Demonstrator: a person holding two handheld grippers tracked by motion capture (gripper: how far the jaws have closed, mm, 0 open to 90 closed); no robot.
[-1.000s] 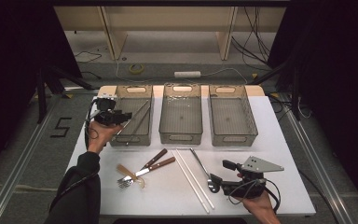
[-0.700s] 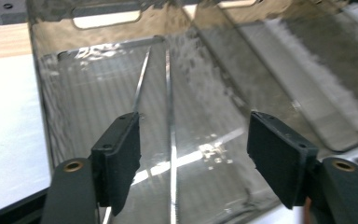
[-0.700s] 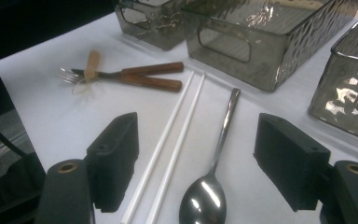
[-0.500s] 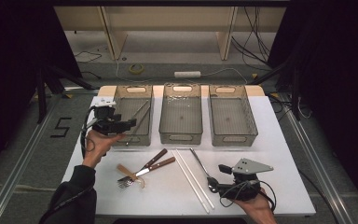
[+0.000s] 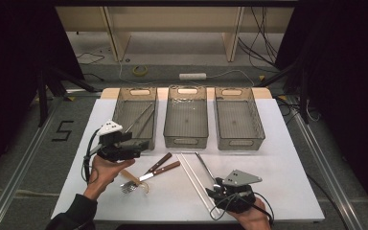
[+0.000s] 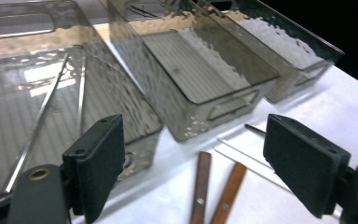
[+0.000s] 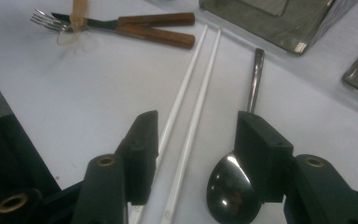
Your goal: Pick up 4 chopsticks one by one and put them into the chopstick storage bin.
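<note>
Smoked-plastic left bin (image 5: 133,120) holds two thin metal rods; my left gripper (image 5: 135,146), just opening, hangs empty at its near end. My right gripper (image 7: 196,140), just closing, straddles two white plastic chopsticks (image 7: 189,100), not yet pinching them.

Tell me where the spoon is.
In the right gripper view the spoon lies on the white table, right of the two white chopsticks, its bowl beside the right gripper's right-hand jaw.
</note>
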